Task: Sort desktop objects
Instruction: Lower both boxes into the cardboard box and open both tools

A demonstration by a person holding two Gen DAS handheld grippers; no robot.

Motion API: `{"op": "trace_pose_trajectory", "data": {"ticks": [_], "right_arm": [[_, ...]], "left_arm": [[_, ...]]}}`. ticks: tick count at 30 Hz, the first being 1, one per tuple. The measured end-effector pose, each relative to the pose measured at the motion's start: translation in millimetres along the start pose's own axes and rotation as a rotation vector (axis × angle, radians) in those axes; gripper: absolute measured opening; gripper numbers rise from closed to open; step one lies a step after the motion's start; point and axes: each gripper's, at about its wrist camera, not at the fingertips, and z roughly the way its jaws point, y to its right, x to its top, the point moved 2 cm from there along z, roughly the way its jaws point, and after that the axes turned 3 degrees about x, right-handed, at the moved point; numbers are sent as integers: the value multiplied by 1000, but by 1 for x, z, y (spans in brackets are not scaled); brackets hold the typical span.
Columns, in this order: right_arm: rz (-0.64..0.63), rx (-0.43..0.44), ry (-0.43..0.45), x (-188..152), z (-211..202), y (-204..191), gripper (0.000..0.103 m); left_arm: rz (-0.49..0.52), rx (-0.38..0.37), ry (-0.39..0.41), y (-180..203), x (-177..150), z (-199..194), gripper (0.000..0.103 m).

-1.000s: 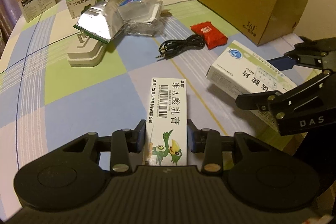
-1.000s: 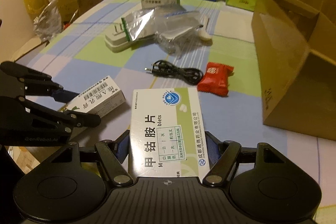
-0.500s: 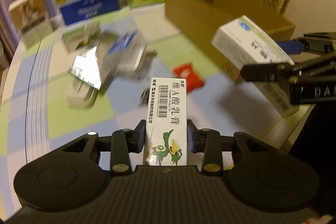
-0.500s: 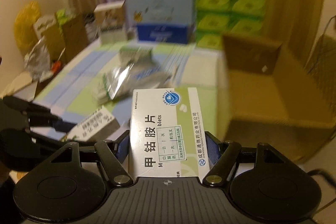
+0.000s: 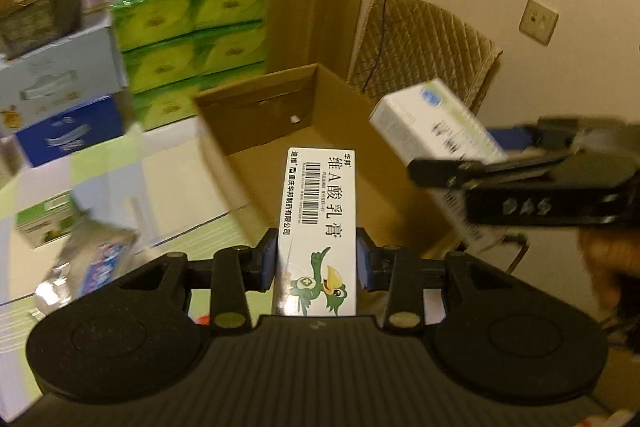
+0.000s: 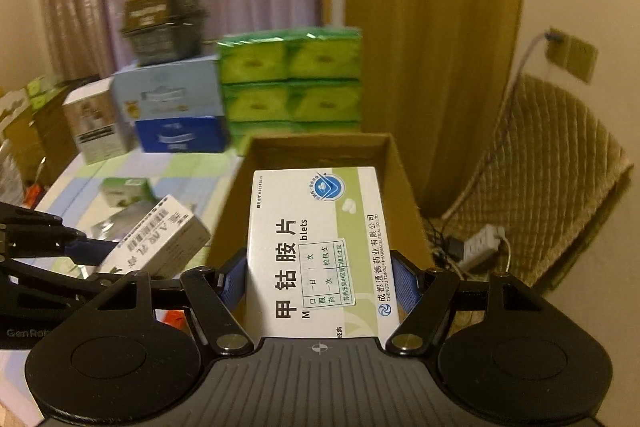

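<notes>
On the left, the left hand-held gripper (image 5: 316,263) is clenched on the narrow ointment box (image 5: 318,227), its blue pads pressing the 2 long sides near the bottom end, so most of the box juts forward, in the air over the near part of the open cardboard carton (image 5: 280,119). To its right, the right hand-held gripper (image 6: 318,281) grips the wider tablet box (image 6: 320,247) the same way, low on its sides, and that box points into the carton's mouth too. Both boxes look ready to drop, so the step in hand is likely the release. To do it well, I would bring each box fully past the carton's brown rim before letting go, keep the 2 grippers apart so the boxes do not knock together, lower them close to the carton floor, and open 1 at a time. The checked surface (image 5: 120,163) holds other packets, blurred here
</notes>
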Motion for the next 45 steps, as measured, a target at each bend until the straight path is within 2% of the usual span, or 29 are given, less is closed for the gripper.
{"op": "trace_pose_trajectory", "data": {"ticks": [8,12,14,15,24,26,33,35,38,45], "right_arm": [[99,-16,-29,3,39,56,69],[119,-15,-56,-5,53,68,69],[122,-15,-67,-9,57,69,69],[120,-14,-74,-11,59,69,69],[130,8,-105,-17,70,60,70],[151,16,-84,-15,65,59,79],[133,29,-21,-6,24,41,83],[120,41,2,-5,8,30,87],[90,70,33,-4,-12,8,90],[21,162,51,-15,-36,-59,94]], "left_arm": [[-86,-53,-19,-3,21,77,33],[-82,-57,-10,-5,18,93,34],[-75,-37,-1,-8,15,93,42],[-73,-26,5,-10,14,92,42],[-77,1,32,-31,-1,58,42],[-73,11,36,-36,-6,48,44],[-71,57,57,-62,-33,0,54],[-74,74,65,-72,-42,-17,60],[-71,120,70,-88,-60,-43,63],[-58,202,41,-125,-107,-86,73]]}}
